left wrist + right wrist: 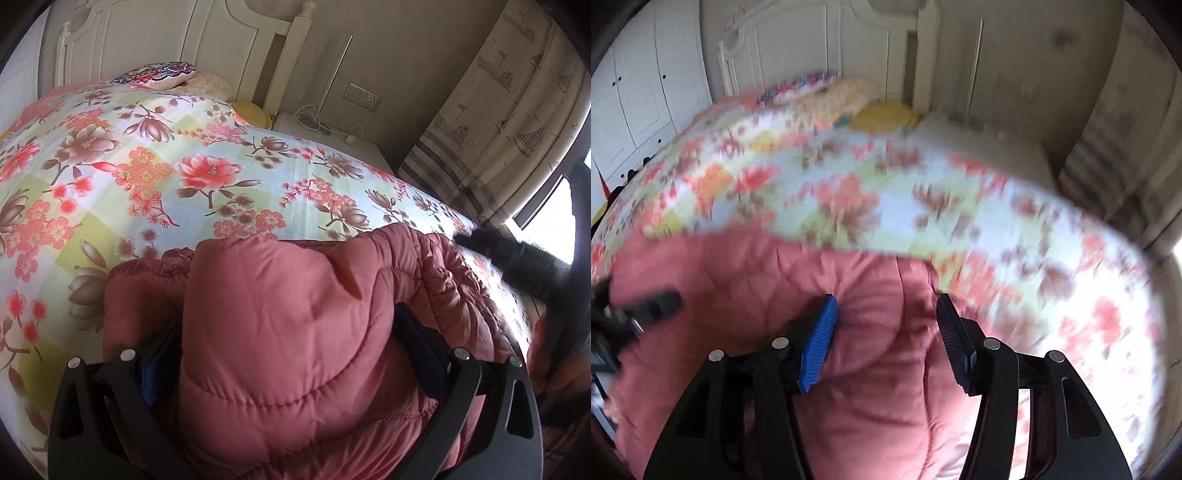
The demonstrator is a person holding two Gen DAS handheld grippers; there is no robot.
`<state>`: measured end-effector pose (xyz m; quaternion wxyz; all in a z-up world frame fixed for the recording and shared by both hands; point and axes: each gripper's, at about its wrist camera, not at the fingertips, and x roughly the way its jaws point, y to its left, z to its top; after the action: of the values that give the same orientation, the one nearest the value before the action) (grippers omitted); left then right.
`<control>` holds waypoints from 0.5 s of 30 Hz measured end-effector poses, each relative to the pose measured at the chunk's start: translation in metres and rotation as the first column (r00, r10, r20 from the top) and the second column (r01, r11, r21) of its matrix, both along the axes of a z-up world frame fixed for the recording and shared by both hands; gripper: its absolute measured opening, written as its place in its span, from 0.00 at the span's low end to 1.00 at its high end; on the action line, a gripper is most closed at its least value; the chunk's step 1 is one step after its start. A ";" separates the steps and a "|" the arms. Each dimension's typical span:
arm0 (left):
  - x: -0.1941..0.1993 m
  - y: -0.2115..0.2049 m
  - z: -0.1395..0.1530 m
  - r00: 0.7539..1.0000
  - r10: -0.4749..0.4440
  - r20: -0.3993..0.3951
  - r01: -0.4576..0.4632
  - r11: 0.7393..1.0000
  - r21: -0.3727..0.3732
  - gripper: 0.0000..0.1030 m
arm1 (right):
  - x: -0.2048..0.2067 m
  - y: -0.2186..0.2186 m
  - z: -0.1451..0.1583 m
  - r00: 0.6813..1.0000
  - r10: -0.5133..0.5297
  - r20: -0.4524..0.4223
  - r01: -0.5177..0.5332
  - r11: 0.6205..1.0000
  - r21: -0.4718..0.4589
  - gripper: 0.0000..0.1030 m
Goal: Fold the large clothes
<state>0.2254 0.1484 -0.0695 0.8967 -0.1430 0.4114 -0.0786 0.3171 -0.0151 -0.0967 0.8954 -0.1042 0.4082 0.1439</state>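
Note:
A padded pink jacket [295, 332] lies at the near edge of a bed with a floral cover [166, 166]. My left gripper [291, 325] is shut on a thick fold of it; the fabric bulges over and hides most of both fingers. In the right wrist view the jacket [879, 332] fills the foreground. My right gripper [886, 325] is shut on a bunched ridge of it, and both blue pads [820, 339] press its sides. The bed behind is motion-blurred while the jacket stays sharp. The left gripper [639, 306] shows dark at the left edge, resting on the jacket.
A white headboard [221, 48] and pillows [162, 74] are at the far end. A white bedside stand [332, 136] with cables, a curtain [498, 110] and a window [554, 214] are to the right. A dark furry strip [517, 258] hangs blurred at the right. White wardrobes [639, 92] stand to the left.

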 end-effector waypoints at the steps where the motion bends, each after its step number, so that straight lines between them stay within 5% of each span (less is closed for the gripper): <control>1: 0.000 0.000 0.000 1.000 0.000 -0.001 0.000 1.000 0.001 0.98 | 0.000 0.003 0.010 1.000 0.003 0.030 -0.003 1.000 0.014 0.51; 5: 0.001 0.000 0.000 1.000 -0.002 -0.003 0.002 1.000 -0.001 0.98 | 0.019 0.018 0.010 0.999 0.017 0.032 -0.017 1.000 0.003 0.52; 7: 0.001 0.001 -0.001 1.000 0.003 -0.010 -0.003 1.000 0.001 0.98 | 0.037 0.031 -0.038 0.988 0.051 -0.145 -0.061 0.996 -0.068 0.56; 11: 0.002 -0.001 -0.001 1.000 -0.002 -0.009 0.002 1.000 0.009 0.98 | 0.042 0.015 -0.046 0.990 -0.021 -0.139 0.019 1.000 -0.017 0.80; 15: 0.000 0.003 -0.002 1.000 0.003 -0.002 -0.003 1.000 -0.010 0.98 | 0.022 0.009 -0.025 0.997 -0.055 -0.055 0.052 0.997 -0.052 0.80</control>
<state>0.2256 0.1514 -0.0710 0.8957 -0.1483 0.4116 -0.0793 0.3387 -0.0058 -0.1214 0.8842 -0.1116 0.4393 0.1125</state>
